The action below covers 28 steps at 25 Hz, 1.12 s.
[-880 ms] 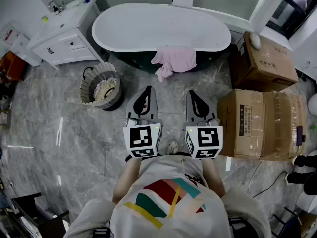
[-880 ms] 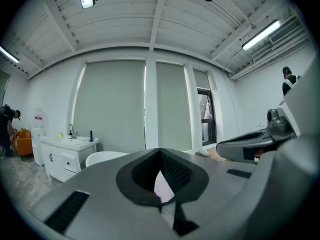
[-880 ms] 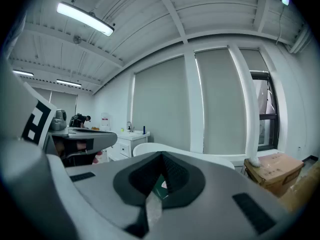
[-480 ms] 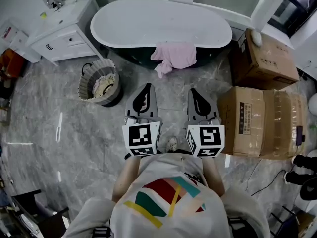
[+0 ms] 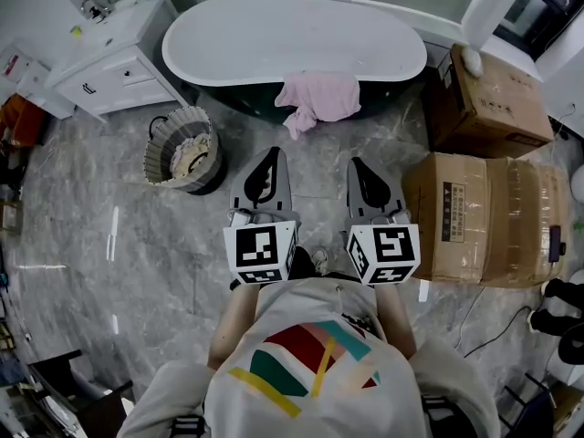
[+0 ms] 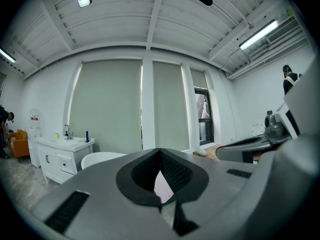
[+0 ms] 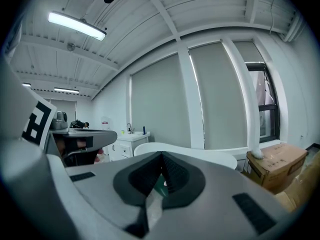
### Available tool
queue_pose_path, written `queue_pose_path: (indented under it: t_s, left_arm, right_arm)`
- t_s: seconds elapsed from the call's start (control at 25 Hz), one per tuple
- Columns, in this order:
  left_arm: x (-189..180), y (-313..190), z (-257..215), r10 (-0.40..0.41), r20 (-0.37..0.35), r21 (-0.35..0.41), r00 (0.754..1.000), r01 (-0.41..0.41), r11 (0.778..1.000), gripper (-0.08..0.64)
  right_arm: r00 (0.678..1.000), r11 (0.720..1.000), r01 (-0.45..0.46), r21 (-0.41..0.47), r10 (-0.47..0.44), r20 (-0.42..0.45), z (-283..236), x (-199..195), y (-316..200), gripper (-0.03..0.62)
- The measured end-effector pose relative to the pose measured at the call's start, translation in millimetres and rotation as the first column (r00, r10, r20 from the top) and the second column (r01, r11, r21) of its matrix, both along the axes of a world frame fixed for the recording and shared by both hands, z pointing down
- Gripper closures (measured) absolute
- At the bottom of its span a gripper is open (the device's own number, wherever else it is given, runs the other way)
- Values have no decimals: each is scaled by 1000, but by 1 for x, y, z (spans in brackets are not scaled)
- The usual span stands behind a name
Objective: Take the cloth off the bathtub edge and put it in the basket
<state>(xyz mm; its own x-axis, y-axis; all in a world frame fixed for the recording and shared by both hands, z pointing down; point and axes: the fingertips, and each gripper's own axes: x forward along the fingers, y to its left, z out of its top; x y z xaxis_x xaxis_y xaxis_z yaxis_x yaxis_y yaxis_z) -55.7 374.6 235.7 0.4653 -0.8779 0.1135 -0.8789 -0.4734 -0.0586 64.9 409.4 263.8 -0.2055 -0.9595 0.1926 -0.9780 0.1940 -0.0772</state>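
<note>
A pink cloth [image 5: 318, 99] hangs over the near edge of the white bathtub [image 5: 292, 40], its lower end trailing toward the floor. A round woven basket [image 5: 182, 153] with pale contents stands on the floor left of the tub. My left gripper [image 5: 267, 164] and right gripper [image 5: 362, 168] are held side by side in front of the person, both shut and empty, well short of the cloth. A sliver of pink cloth [image 6: 162, 186] shows through the shut jaws in the left gripper view. The tub's rim [image 7: 200, 154] appears beyond the right gripper [image 7: 161, 156].
A white vanity cabinet [image 5: 109, 48] stands at the back left. Cardboard boxes [image 5: 484, 217] are stacked on the right, with another box [image 5: 493, 94] behind them. Grey marble floor [image 5: 109, 245] lies between the basket and the person.
The view has shifted slightly; tub, cloth and basket sit a little nearer and lower in the head view. Both grippers stay shut and level, moving forward with the person.
</note>
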Motion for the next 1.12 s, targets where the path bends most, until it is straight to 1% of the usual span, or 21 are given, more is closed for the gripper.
queue_pose_path:
  t_s: [0.16,0.32,0.44,0.56,0.8,0.92,1.12]
  left_arm:
    - [3,1,1,6,-20,-10,1000,-6,1000,543]
    - [7,1,1,17,-17,-8,1000,-17,1000,543]
    - [9,-2,2,19,-32,-11,999,-20,1000,542]
    - [13,-10,1,26,-48,-7,998,-27,1000,542]
    - [25,-32,-9,50,-53,25,997,-49,998,543]
    - [28,-44,-10,50,-73,21,996,-49,999,543]
    - [33,-57,-14,55,-81,37,995,-52,998,543]
  right_arm:
    - [1000,1000,-1,-13,1,-7,5,5,5,581]
    - [1000,1000,-4,-14,4,-8,6,8,6,581]
    - [1000,1000,-6,-12,6,-12,7,10,5,581]
    - [999,1000,-16,-1,16,-28,4,15,2,581]
    - [998,999,-38,25,39,-56,-7,27,-11,581]
    - [996,999,-38,33,40,-76,-10,30,-17,581]
    - [996,998,-42,41,45,-77,-12,34,-29,581]
